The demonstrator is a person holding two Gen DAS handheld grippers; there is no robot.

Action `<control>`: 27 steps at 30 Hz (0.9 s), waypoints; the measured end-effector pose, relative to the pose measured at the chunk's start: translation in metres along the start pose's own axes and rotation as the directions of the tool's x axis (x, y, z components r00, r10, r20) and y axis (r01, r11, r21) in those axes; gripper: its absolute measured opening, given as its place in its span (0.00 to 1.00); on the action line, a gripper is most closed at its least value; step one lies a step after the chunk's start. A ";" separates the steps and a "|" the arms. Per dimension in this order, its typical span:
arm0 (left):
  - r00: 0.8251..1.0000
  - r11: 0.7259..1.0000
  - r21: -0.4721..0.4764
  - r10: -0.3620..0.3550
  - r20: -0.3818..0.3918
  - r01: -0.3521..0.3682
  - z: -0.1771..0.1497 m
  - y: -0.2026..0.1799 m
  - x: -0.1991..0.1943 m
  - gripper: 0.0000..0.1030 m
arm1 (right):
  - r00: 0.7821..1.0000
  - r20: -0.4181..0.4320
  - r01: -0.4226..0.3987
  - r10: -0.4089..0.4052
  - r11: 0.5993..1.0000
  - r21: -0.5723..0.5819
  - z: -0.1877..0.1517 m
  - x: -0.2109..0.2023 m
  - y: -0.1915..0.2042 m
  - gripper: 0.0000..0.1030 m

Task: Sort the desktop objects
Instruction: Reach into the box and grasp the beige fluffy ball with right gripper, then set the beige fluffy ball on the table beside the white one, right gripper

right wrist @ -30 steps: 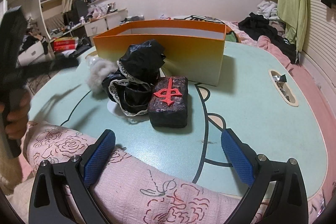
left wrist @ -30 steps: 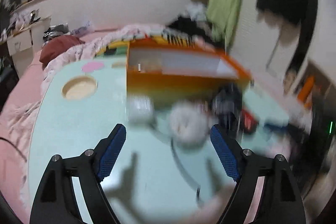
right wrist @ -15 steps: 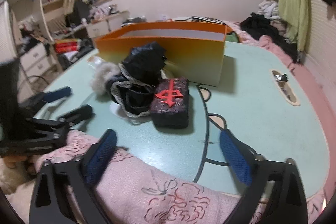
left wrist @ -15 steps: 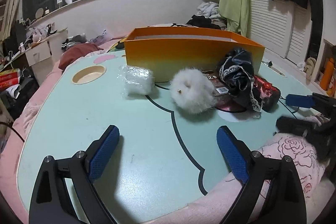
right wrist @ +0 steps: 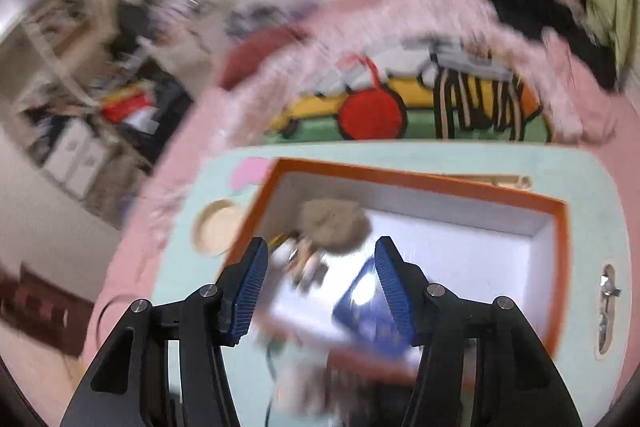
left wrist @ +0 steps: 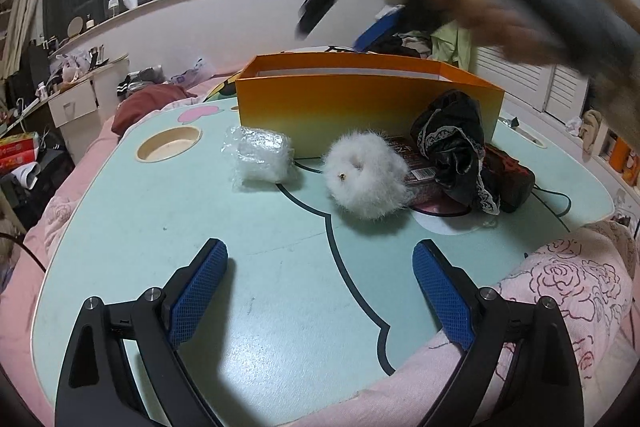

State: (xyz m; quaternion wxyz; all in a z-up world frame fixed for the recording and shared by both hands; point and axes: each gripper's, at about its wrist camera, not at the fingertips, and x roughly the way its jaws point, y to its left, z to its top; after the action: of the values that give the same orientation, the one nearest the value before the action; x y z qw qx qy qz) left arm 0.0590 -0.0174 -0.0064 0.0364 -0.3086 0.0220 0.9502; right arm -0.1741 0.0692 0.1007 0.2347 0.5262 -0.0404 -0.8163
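1. Landmark: orange box (left wrist: pixel 368 107), open top, standing on the mint tabletop (left wrist: pixel 168 227). I place everything relative to it.
2. Left tongs (left wrist: pixel 320 291): jaws wide apart, empty, low over the tabletop on the near side of the box, well short of the items.
3. Just in front of the box's near wall, left to right: clear-wrapped white bundle (left wrist: pixel 262 157), white fluffy puff (left wrist: pixel 366 179), black lace cloth (left wrist: pixel 456 147) heaped on a dark block (left wrist: pixel 516 179).
4. Right tongs (right wrist: pixel 318 281): jaws apart, nothing clamped as far as I can tell. The view is badly smeared. They look down into the box from above; a brownish fuzzy thing (right wrist: pixel 332 223) and a blue packet (right wrist: pixel 364 311) lie inside near its left end.
5. Key relation: the puff lies straight ahead of the left tongs, roughly on their centreline and round, so no long axis to align. The left hand is nearer; the right sits high over the box.
6. Judgement: the next pick suits the left hand: forward reach, jaws already wide enough.
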 end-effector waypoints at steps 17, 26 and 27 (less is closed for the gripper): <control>1.000 1.000 -0.005 -0.005 0.004 0.005 0.002 -0.001 0.001 0.91 | 0.999 0.015 0.046 -0.045 0.996 -0.073 -0.006 0.002 -0.015 0.23; 1.000 1.000 -0.004 -0.003 0.004 0.003 0.002 -0.001 0.002 0.91 | 0.990 0.107 -0.066 0.093 0.971 -0.228 -0.111 -0.070 0.000 0.23; 1.000 1.000 -0.004 -0.003 0.004 0.003 0.002 -0.001 0.002 0.91 | 0.993 0.094 -0.045 0.069 0.972 -0.232 -0.122 -0.060 0.001 0.23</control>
State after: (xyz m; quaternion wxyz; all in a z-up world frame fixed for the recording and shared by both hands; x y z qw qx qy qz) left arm 0.0564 -0.0162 -0.0059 0.0373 -0.3070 0.0196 0.9508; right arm -0.0467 0.1162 0.0971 0.3150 0.4520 0.0272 -0.8341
